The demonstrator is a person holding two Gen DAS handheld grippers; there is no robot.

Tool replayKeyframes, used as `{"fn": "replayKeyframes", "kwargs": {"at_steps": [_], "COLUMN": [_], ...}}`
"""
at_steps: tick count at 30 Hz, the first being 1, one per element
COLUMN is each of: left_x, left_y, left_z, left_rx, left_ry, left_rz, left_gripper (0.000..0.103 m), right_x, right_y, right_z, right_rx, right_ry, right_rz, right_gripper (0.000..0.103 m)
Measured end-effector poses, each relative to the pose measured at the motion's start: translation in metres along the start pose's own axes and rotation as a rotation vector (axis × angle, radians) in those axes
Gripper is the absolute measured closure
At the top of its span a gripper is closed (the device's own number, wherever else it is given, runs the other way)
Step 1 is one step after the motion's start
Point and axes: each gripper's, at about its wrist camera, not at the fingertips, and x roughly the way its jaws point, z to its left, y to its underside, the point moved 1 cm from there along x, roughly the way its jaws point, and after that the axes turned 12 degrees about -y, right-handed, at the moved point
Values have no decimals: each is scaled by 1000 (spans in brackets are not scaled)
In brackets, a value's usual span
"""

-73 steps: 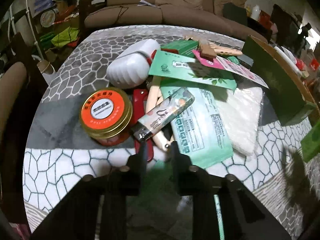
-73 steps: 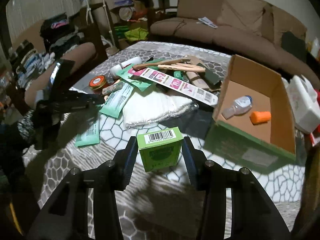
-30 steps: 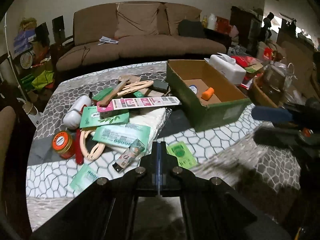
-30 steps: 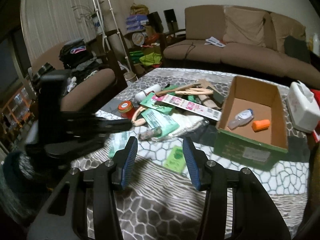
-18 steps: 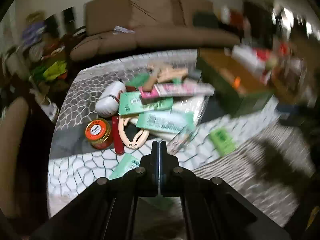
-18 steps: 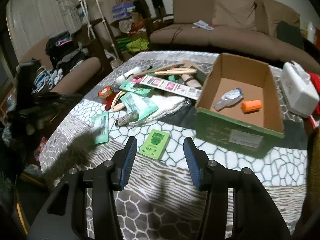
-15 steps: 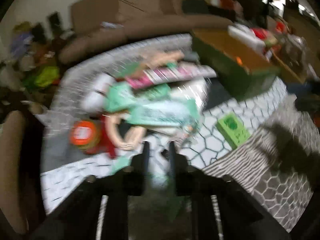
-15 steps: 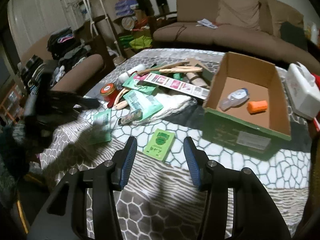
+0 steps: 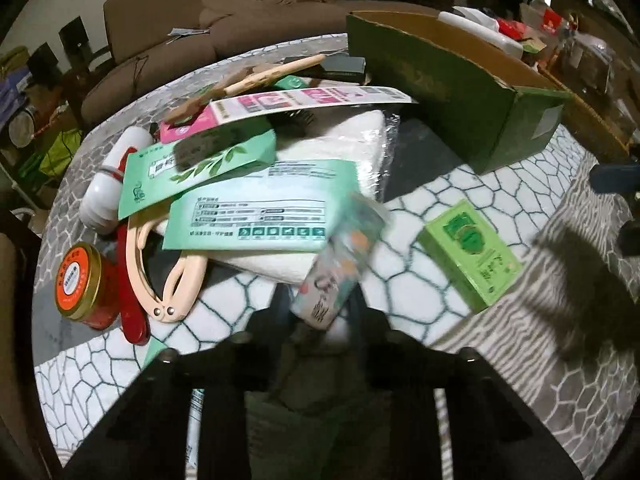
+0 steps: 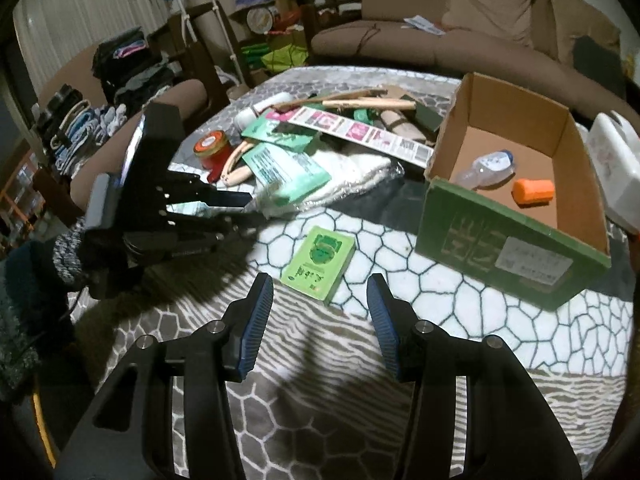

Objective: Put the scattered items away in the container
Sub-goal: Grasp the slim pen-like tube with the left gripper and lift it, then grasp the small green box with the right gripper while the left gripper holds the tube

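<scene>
Right tongs (image 10: 320,312) hang open over the tabletop (image 10: 440,380) nr its front edge, green carton (image 10: 319,264) lying just beyond the tips. Left tongs (image 9: 320,312) parted w/ a blurred patterned lighter (image 9: 340,268) between them; grip unclear. Farther back, clutter pile mid-tabletop; cardboard box (image 10: 500,120) toward the right edge holds small bottle (image 10: 486,168) & orange cap (image 10: 534,191).

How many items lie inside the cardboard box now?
2: a clear plastic bottle at the floor's left, an orange cap to its right. The near wall of the cardboard box may hide more.
</scene>
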Motion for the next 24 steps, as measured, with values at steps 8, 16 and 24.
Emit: {"fn": "replayKeyframes", "kwargs": {"at_steps": [8,16,24], "left_x": [-46,-79,-76], "left_y": [-2,9,22], "left_z": [3,2,-5], "left_rx": [-107,-157,-54], "left_ry": [129,126,132], "left_rz": [-51,-73,-36], "left_gripper": [92,92,92], "right_x": [-4,9,45], "right_y": [0,-5,-14], "right_z": [-2,-14,-27], "right_rx": [17,140,292], "right_ry": [2,-64,-139], "right_rz": [-5,-43,-49], "right_gripper": [57,49,36]}}
